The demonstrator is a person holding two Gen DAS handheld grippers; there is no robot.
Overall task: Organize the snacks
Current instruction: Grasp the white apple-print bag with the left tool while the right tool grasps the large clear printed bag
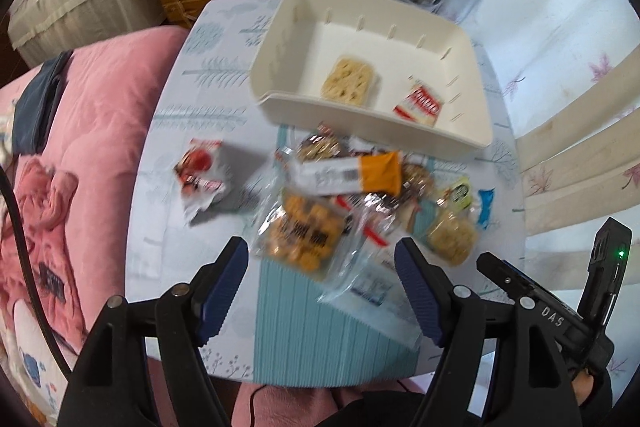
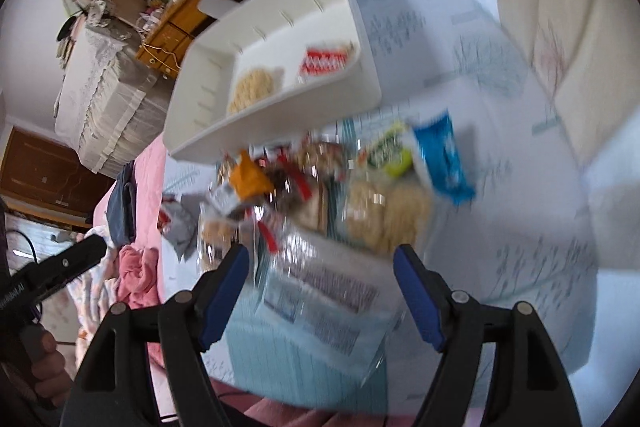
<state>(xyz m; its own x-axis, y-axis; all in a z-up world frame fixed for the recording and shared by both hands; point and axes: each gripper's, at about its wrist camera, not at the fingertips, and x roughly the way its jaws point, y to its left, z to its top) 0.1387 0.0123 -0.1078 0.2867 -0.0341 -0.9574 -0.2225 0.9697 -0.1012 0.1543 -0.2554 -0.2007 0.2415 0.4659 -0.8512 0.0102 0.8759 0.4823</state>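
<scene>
Both our grippers, left gripper [image 1: 322,267] and right gripper [image 2: 320,273], hover with jaws spread, empty, above the snack pile [image 1: 360,195] on the counter [image 1: 180,131], beside the white bin [image 1: 372,131]. We'd pinch one loose packet edge, not the heap.

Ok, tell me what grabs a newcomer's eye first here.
The jumbled pile of snack packets in the middle of the table, just in front of both open grippers. Behind it stands the white bin, holding only a pale cracker pack and a red-and-white packet.
</scene>
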